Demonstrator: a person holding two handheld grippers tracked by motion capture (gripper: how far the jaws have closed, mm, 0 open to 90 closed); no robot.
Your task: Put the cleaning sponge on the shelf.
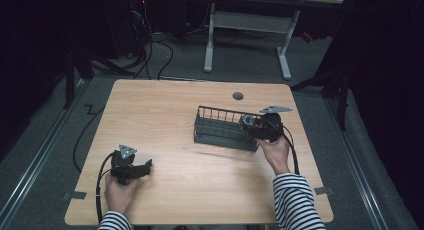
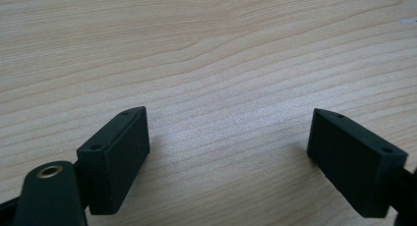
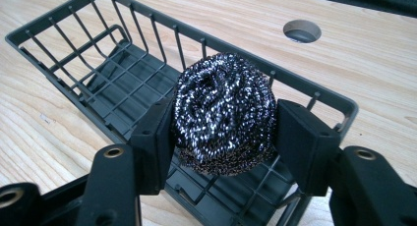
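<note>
- Nearest, the left gripper (image 1: 145, 168) rests on the table (image 1: 165, 115) near its front-left corner, jaws wide apart and empty.
- Farther on, the right gripper (image 3: 223, 132) has its 2 pads against a steel scrubber (image 3: 223, 120), hanging over the right end of the wire basket (image 3: 64, 37).
- Best to lower it inside the rim, then let go.
- Beyond lie the pale wood tabletop, a cable hole (image 1: 238, 96) and a dark floor with cables.

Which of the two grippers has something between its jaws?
The right gripper: a steel scouring ball sits between its jaws over the wire basket. The left gripper is empty.
</note>
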